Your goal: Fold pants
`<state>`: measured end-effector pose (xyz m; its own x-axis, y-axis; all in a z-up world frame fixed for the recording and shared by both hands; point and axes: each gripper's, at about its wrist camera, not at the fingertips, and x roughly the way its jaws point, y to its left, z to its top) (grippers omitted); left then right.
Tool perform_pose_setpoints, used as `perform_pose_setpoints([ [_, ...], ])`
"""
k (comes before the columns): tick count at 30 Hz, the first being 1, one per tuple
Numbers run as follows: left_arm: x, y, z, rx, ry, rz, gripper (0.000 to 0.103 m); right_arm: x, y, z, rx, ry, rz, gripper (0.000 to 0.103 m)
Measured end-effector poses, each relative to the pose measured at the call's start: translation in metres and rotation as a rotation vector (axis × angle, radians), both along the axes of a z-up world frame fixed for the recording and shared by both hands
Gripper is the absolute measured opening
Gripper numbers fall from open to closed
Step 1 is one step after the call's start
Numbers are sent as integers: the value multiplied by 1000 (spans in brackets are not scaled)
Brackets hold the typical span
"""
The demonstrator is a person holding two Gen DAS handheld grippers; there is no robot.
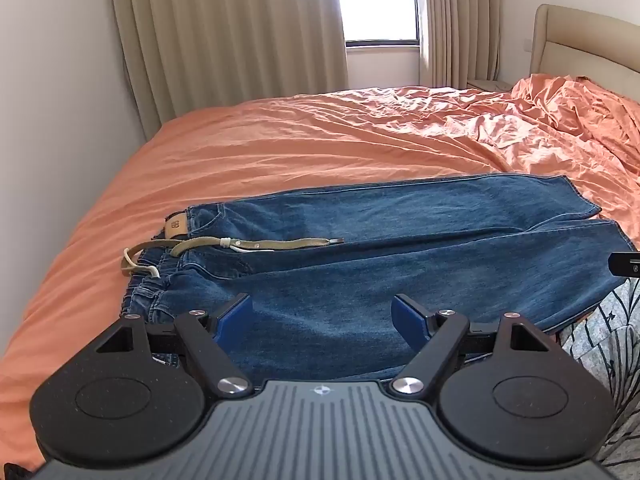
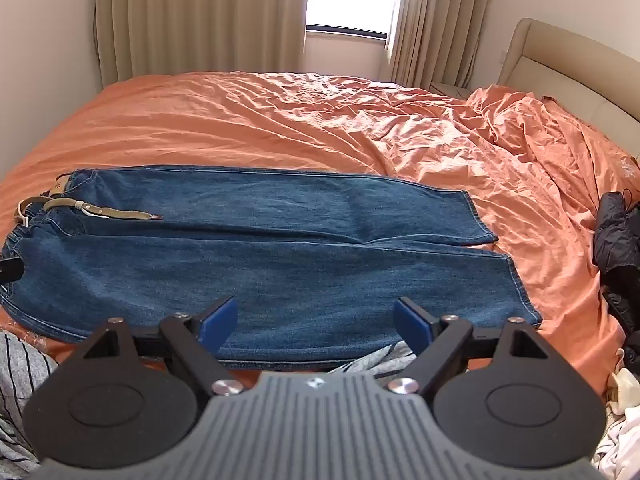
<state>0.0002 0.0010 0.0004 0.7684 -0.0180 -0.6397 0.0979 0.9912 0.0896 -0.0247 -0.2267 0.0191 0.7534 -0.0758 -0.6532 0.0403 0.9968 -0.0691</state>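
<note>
Blue jeans (image 1: 380, 248) lie flat across the orange bed, waistband to the left and leg hems to the right, the two legs side by side. A tan belt (image 1: 256, 243) trails from the waist across the seat. My left gripper (image 1: 322, 318) hovers open over the near leg by the waist, nothing between its blue pads. In the right wrist view the same jeans (image 2: 280, 248) and tan belt (image 2: 104, 210) show, and my right gripper (image 2: 316, 322) stands open above the near leg's lower edge, close to the hems, with nothing in it.
The orange sheet (image 2: 320, 120) is rumpled toward the beige headboard (image 2: 560, 64). Grey striped clothing (image 2: 24, 372) lies at the near bed edge, a dark garment (image 2: 616, 240) and white cloth (image 2: 620, 420) at the right. Curtains and a window stand behind.
</note>
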Motion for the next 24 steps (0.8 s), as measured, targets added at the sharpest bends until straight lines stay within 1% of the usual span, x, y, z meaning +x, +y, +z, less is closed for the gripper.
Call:
perform_pose_setpoints([
  [1, 0, 0, 0, 11, -3, 0, 93, 0, 0, 0, 1, 2, 0, 82],
  [8, 1, 8, -6, 2, 12, 5, 93, 0, -2, -1, 11, 4, -5, 82],
  [9, 2, 9, -7, 2, 13, 6, 93, 4, 0, -3, -1, 7, 2, 82],
  [13, 2, 1, -5, 22, 16, 6, 93, 3, -1, -2, 0, 10, 4, 82],
  [24, 2, 0, -6, 15, 17, 12, 93, 3, -1, -4, -3, 22, 9, 82],
])
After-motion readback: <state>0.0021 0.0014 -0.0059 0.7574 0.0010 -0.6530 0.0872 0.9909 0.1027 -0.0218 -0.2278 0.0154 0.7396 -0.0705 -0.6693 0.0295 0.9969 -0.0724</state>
